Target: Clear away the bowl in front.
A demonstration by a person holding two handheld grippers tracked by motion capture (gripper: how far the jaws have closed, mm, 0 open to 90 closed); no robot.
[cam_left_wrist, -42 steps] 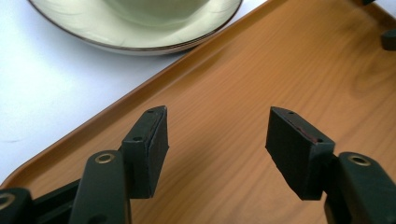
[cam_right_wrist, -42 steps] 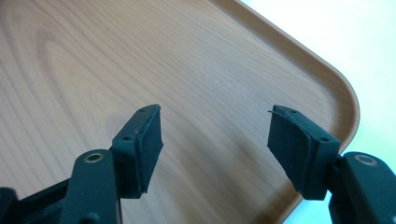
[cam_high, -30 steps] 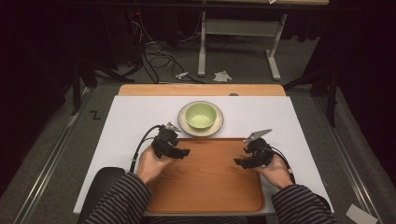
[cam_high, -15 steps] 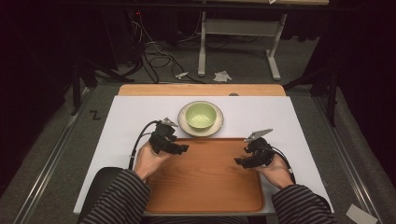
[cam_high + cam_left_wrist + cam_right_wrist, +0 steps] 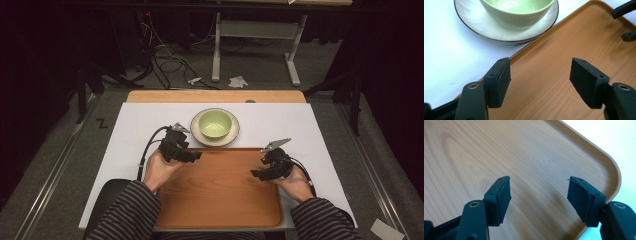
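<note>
Left gripper [image 5: 192,155] and right gripper [image 5: 257,173] both spread wide, grasping nothing, over bare wooden tray [image 5: 220,200]. Green bowl [image 5: 215,123] on plate [image 5: 231,136] just beyond tray's far edge, on white table cover [image 5: 130,135]. Around: dark room, grey floor [image 5: 50,165], cables [image 5: 165,62].

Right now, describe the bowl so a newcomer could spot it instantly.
Start at the white table, where a wooden tray lies at the near edge. Just beyond the tray's far rim sits a pale plate with a dark rim, and the bowl stands in it. It is the one light green thing here, glossy and empty.
</note>
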